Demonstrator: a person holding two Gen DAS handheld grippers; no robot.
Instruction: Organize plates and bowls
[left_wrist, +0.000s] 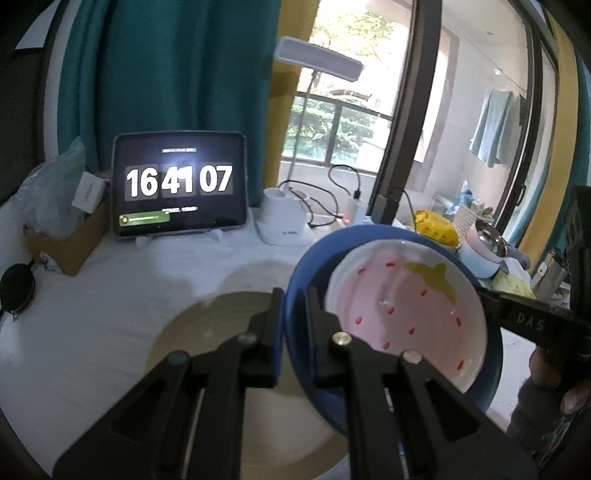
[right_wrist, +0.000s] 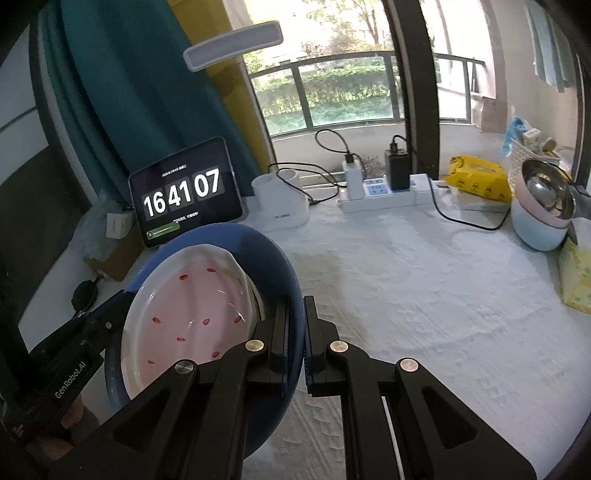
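Observation:
A blue bowl (left_wrist: 314, 258) (right_wrist: 258, 251) hangs tilted above the white-covered table (right_wrist: 424, 288). Inside it lies a white dish with a pink strawberry pattern (left_wrist: 406, 306) (right_wrist: 192, 306). My left gripper (left_wrist: 293, 302) is shut on the bowl's left rim. My right gripper (right_wrist: 295, 306) is shut on the opposite rim. Each gripper's black body shows at the other view's edge, with a hand behind it. In the left wrist view a large beige plate (left_wrist: 207, 332) lies flat on the table, below and left of the bowl.
A tablet showing a clock (left_wrist: 180, 184) (right_wrist: 184, 195) stands at the back, beside a white lamp base (left_wrist: 282, 218). A power strip (right_wrist: 384, 192) with cables lies by the window. Stacked bowls (right_wrist: 543, 210), a yellow pack (right_wrist: 480, 177) and a tissue box (right_wrist: 576, 273) crowd the right.

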